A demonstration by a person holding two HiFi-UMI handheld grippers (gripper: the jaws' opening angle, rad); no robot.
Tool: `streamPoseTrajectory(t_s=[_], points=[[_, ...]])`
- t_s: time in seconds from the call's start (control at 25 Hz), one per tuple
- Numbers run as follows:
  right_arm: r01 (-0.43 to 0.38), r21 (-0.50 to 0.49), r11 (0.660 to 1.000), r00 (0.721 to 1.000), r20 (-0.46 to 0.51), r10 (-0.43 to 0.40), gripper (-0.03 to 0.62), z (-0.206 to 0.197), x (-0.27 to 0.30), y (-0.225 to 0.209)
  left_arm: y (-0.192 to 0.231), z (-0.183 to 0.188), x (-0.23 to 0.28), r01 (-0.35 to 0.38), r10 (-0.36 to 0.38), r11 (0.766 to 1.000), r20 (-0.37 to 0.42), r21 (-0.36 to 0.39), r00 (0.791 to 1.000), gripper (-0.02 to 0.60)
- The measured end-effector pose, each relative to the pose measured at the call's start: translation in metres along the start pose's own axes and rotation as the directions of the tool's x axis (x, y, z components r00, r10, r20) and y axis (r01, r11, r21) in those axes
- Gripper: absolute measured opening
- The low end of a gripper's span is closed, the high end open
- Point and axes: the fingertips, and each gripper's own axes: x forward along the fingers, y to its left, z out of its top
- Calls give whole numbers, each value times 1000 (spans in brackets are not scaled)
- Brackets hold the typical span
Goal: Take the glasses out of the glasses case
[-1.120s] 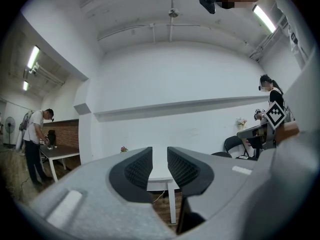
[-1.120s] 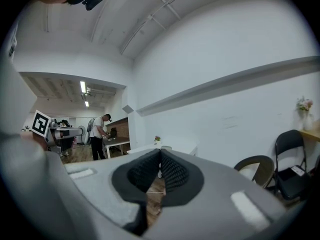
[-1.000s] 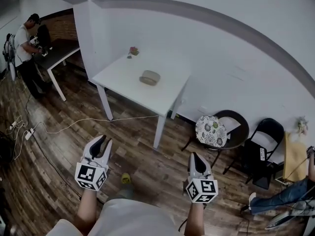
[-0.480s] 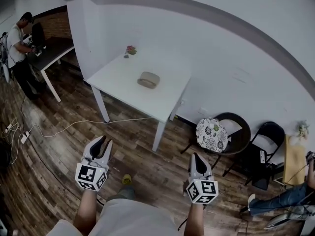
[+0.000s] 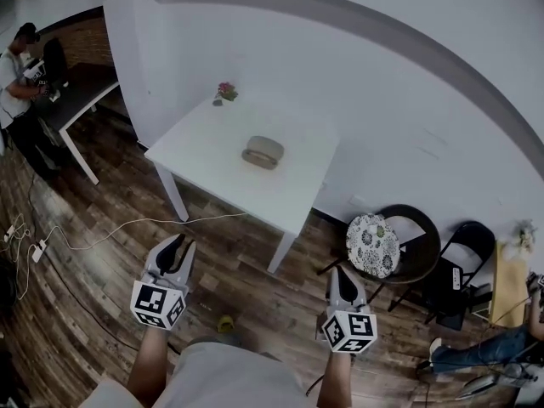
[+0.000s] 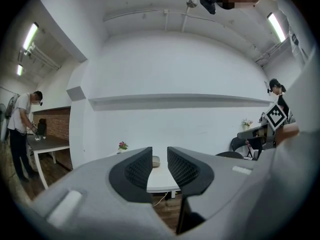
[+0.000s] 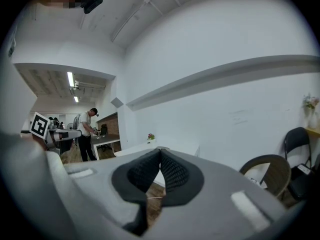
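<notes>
Office-like workroom: white table (image 5: 212, 138), dark desk (image 5: 85, 85) with person (image 5: 15, 53) working, folding chair (image 5: 459, 262), ceiling strip lights (image 6: 30, 36).

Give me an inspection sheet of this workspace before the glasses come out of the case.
Surface: white rectangular table, against the wall, ahead of both grippers.
Job's things: beige oval glasses case, looks closed, lying near the table's middle; glasses not seen.
Clutter: small pot of pink flowers at the table's far corner.
Grippers: left gripper, fingers apart, nothing between; right gripper, fingers together, empty; both short of the table.
Cables: white cable across the wood floor by the table's legs.
Surroundings: round chair with floral cushion, black folding chair, a person at a dark desk.
</notes>
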Motion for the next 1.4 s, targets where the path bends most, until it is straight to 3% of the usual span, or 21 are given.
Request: streamPoseTrajectory(t_s=[0.36, 0.76, 1.4], points=[[41, -3, 999, 999, -20, -42, 3, 7, 69, 31, 68, -4, 64, 60, -60, 998, 5, -27, 998, 101], [76, -21, 997, 997, -29, -76, 3, 9, 97, 28, 81, -17, 97, 115, -116, 993, -8, -37, 993, 101], [54, 4, 999, 997, -55, -53, 3, 6, 185, -11, 100, -35, 178, 98, -100, 994, -52, -37, 994, 101]])
